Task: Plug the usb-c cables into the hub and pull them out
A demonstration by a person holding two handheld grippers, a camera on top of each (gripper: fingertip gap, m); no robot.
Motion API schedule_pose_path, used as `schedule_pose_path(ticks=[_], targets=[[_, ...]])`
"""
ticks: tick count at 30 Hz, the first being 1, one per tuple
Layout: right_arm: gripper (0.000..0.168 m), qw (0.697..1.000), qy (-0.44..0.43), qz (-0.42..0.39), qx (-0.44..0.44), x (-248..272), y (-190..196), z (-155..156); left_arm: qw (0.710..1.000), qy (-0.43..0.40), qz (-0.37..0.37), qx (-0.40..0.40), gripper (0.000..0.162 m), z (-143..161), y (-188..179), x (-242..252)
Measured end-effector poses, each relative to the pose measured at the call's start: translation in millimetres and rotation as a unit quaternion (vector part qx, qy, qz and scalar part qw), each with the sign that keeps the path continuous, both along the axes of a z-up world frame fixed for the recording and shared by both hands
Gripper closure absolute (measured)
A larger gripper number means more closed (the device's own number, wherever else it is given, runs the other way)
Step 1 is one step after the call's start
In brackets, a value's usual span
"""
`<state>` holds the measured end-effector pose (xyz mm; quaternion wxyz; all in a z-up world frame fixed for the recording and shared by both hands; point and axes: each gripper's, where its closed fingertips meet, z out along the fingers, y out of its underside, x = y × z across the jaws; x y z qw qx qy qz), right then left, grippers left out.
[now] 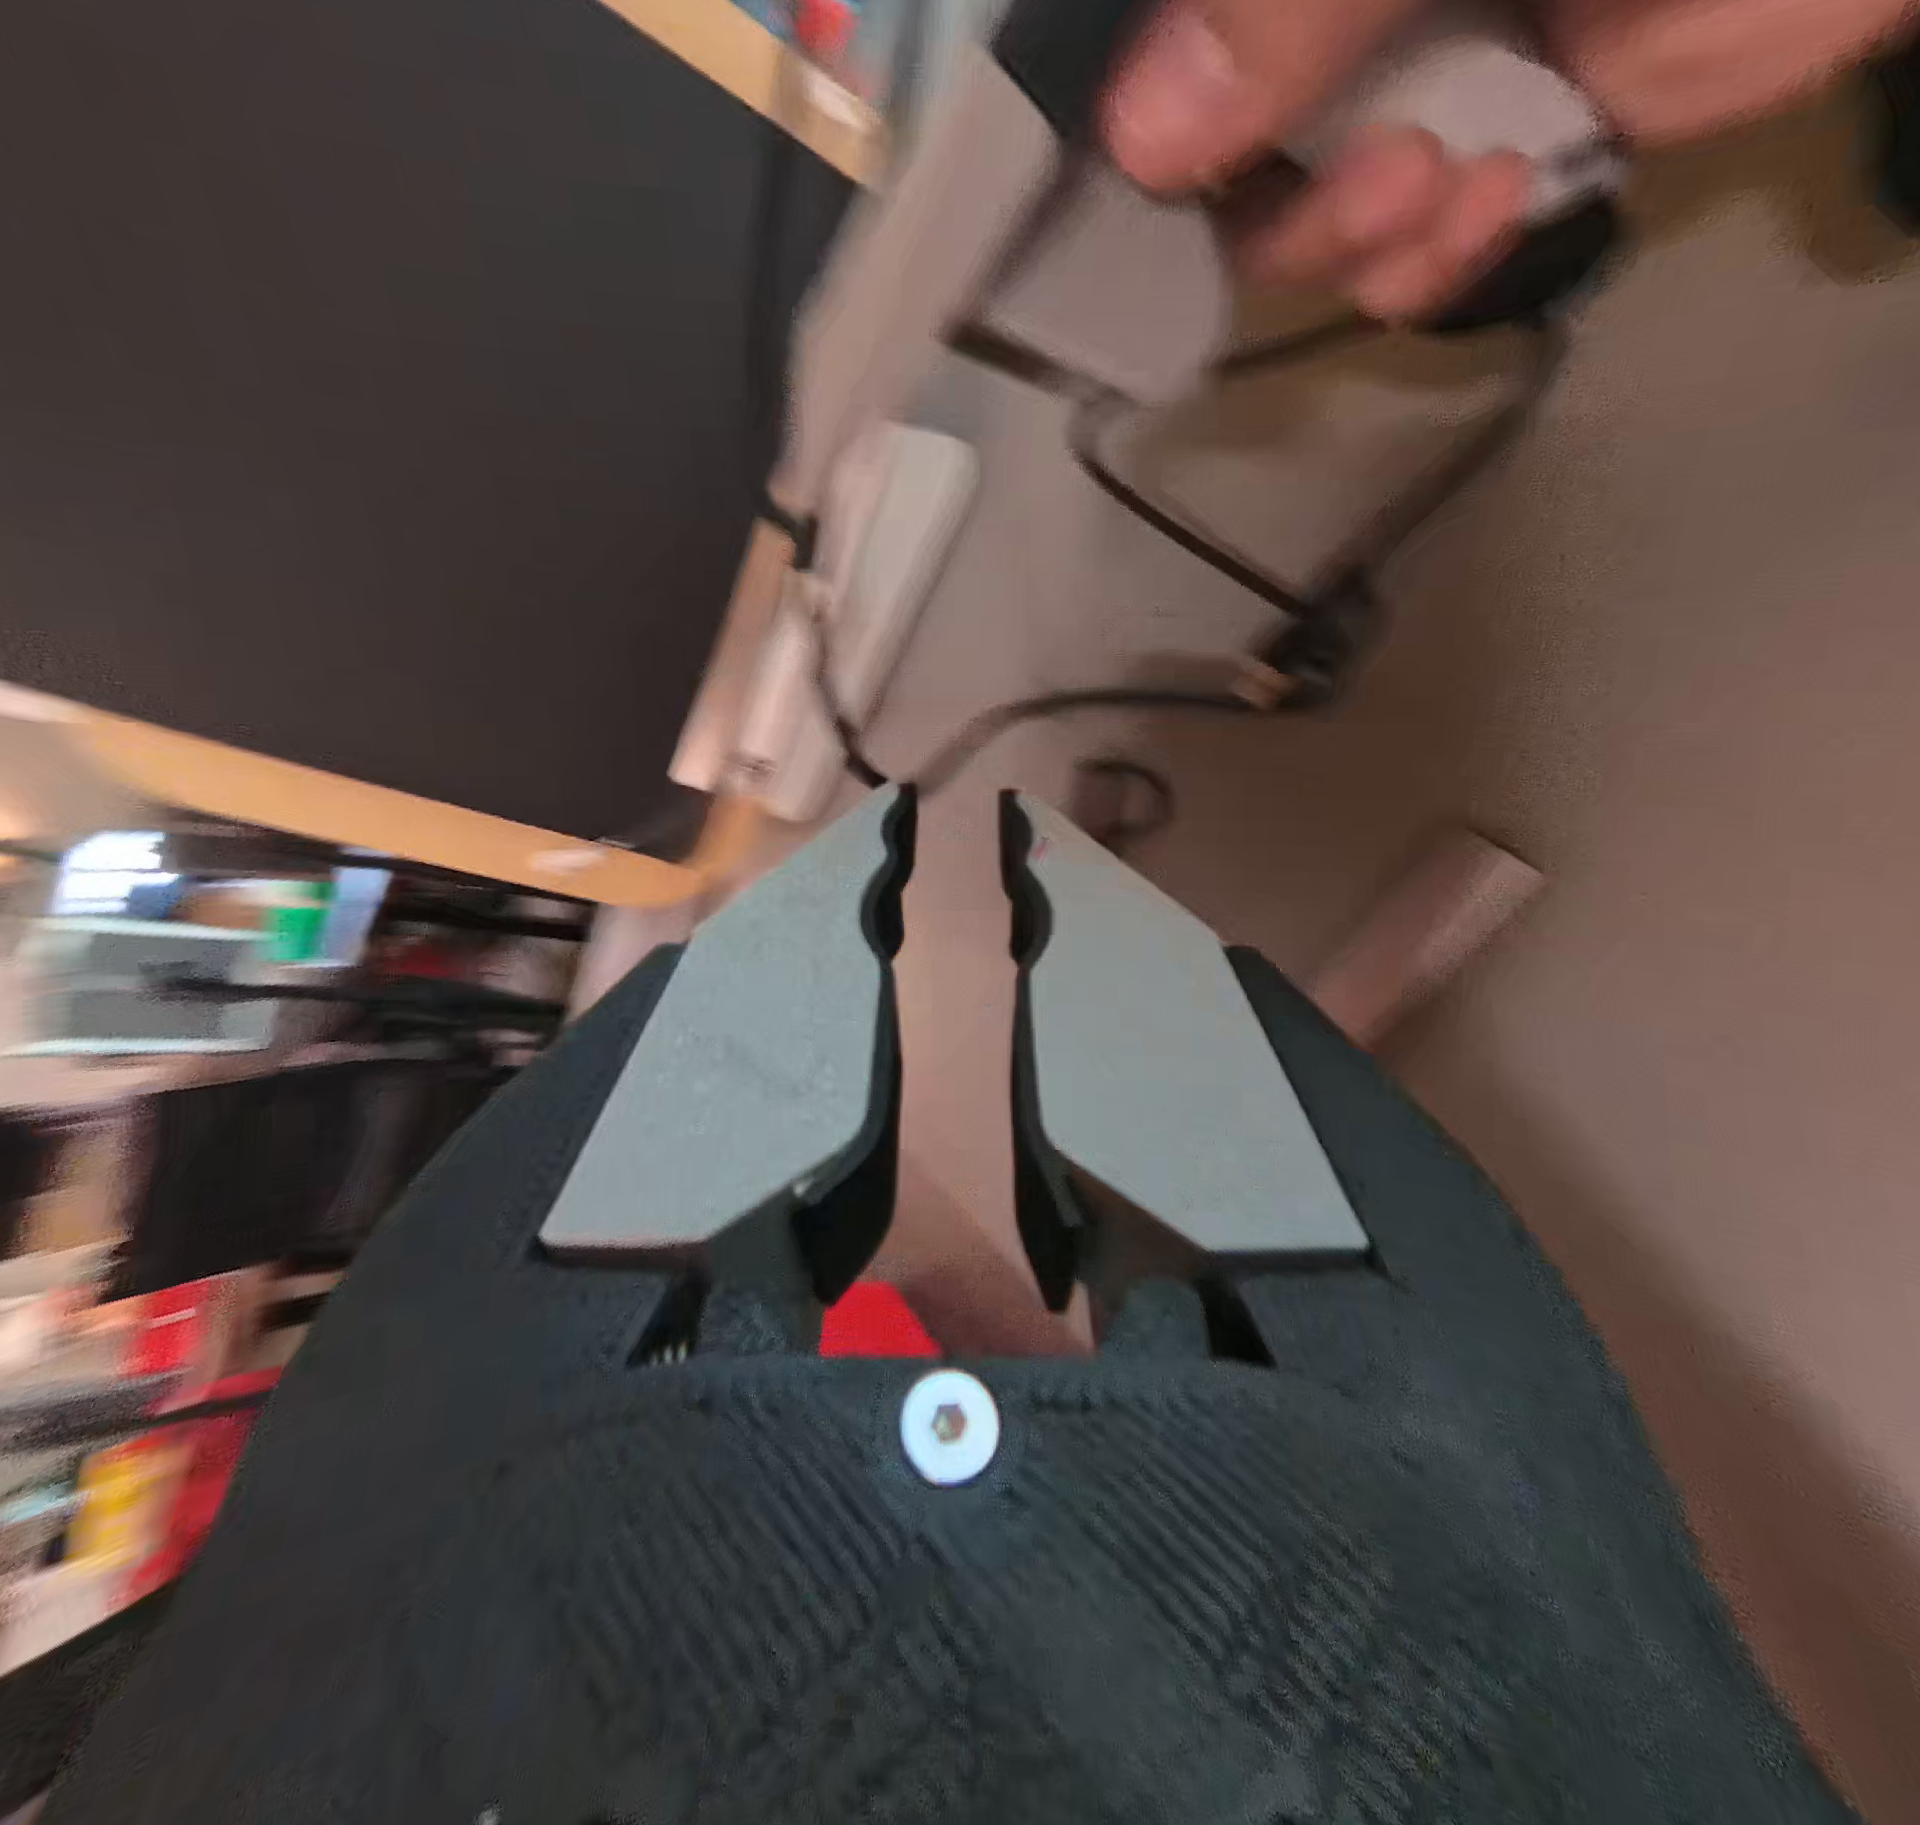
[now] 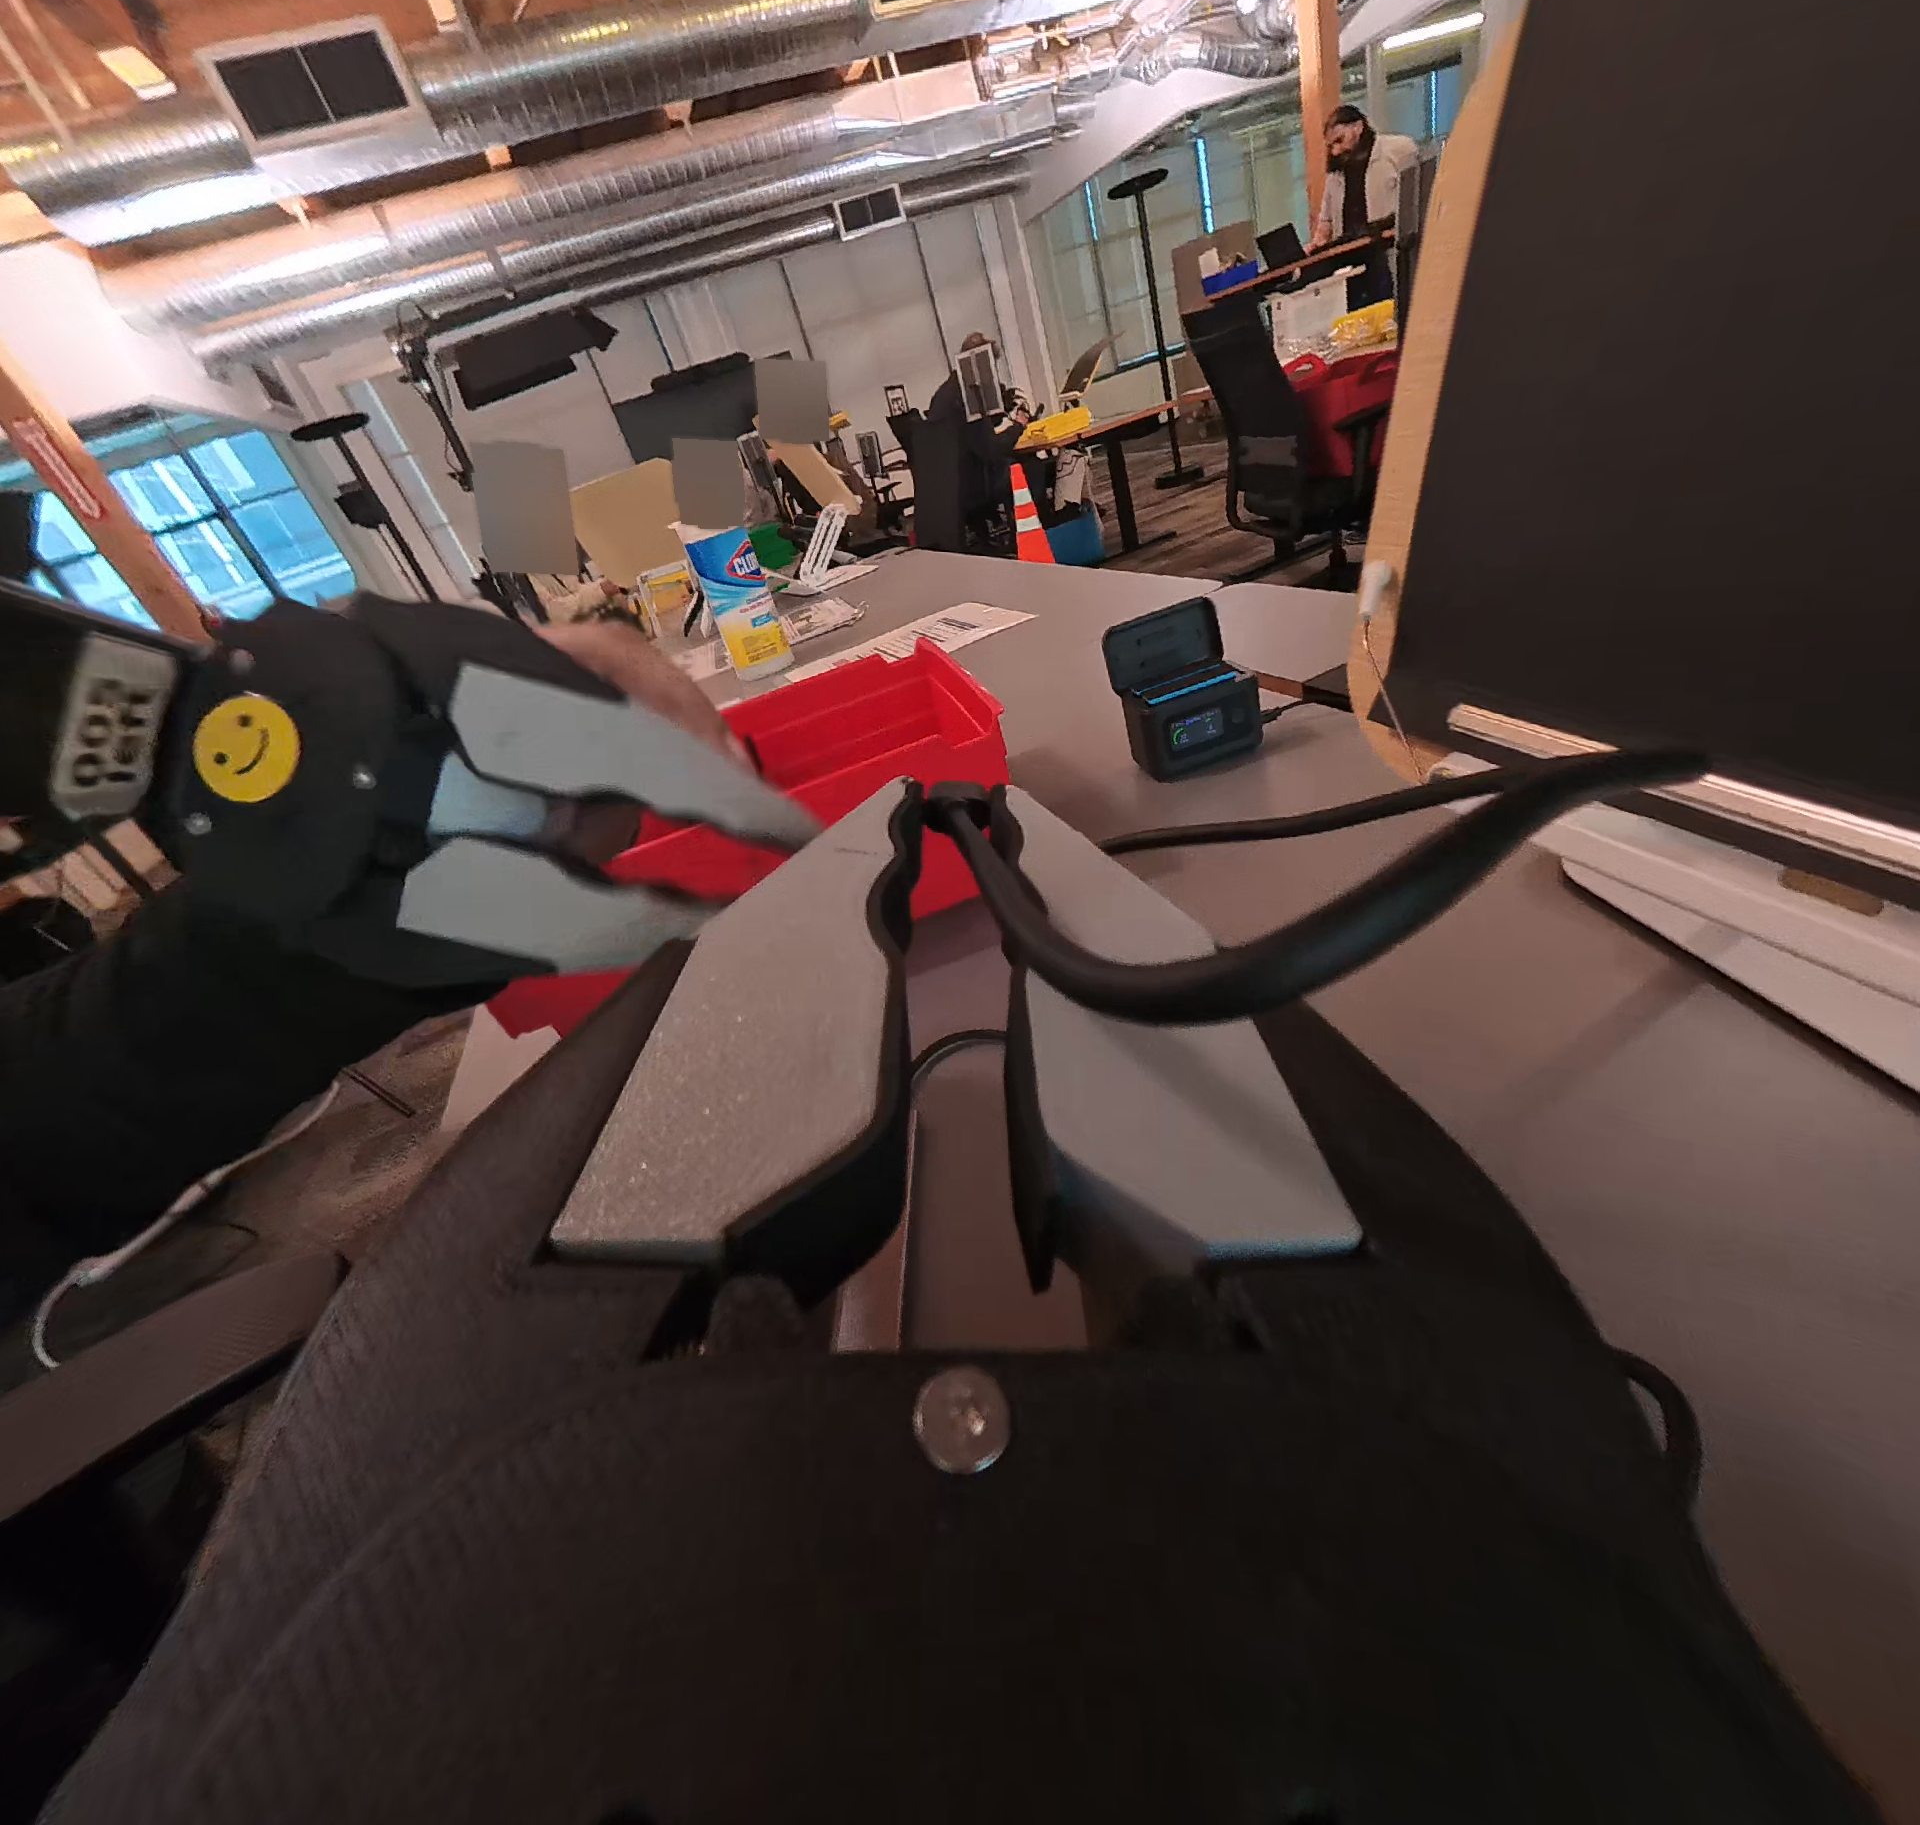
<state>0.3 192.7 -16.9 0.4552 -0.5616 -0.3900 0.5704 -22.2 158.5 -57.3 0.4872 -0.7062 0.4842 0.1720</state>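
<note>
The right gripper (image 2: 954,801) is clamped on a black usb-c cable (image 2: 1247,954) lifted clear of the table (image 2: 1507,1204), the left gripper (image 1: 954,801) gapes empty (hub unidentifiable in blur), so plugging seemingly remains

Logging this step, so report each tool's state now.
Left tool: open, nothing between its fingers.
Right tool: shut on the black cable at its fingertips.
</note>
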Motion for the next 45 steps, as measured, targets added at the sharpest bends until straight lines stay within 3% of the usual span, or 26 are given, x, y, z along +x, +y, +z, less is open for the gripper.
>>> schedule_pose_path(ticks=[2,7,11,15,18,21,25,29,31,34,37,45], targets=[[0.159,1.0,0.006,0.001,-0.009,1.8,2.7,0.3,0.993,-0.012,-0.027,-0.116,0.138,-36.6,-19.1,-1.1],[0.159,1.0,0.007,0.009,0.002,-0.3,-1.9,1.0,0.965,-0.024,-0.1,-0.239,0.136,-97.6,-36.7,3.0],[0.16,1.0,0.007,0.029,0.008,-3.1,-8.8,0.6,0.942,-0.007,-0.146,-0.303,0.127,-116.3,-45.2,8.9],[0.159,0.999,0.005,0.047,0.016,-4.9,-15.3,0.7,0.93,0.05,-0.127,-0.341,0.122,-134.9,-37.8,1.1],[0.159,0.998,0.005,0.057,0.023,-4.4,-18.8,1.2,0.927,0.022,-0.147,-0.345,0.142,-136.1,-34.2,9.2],[0.159,0.998,0.004,0.057,0.027,-2.7,-17.8,1.3,0.927,-0.02,-0.149,-0.343,0.142,-135.5,-29.7,15.0],[0.159,0.997,0.009,0.074,0.038,0.5,-22.7,5.0,0.947,-0.055,-0.142,-0.282,0.142,-131.4,-31.9,16.4],[0.159,0.992,0.02,0.102,0.068,5.1,-36.9,14.4,0.962,-0.167,-0.118,-0.181,0.142,-96.1,-26.8,12.0],[0.159,0.992,0.012,0.09,0.082,7.4,-34.0,15.0,0.951,-0.257,-0.121,-0.126,0.143,-64.3,-29.5,7.6],[0.159,0.991,0.027,0.102,0.083,13.4,-35.6,20.6,0.904,-0.402,-0.14,-0.051,0.143,-17.7,-40.3,-3.0],[0.159,0.983,0.049,0.152,0.094,17.4,-54.7,28.0,0.856,-0.499,-0.133,-0.037,0.143,-2.6,-43.3,-15.4],[0.159,0.964,-0.02,0.214,0.155,3.1,-89.4,0.3,0.841,-0.511,-0.169,-0.06,0.143,-3.9,-55.4,0.8]])
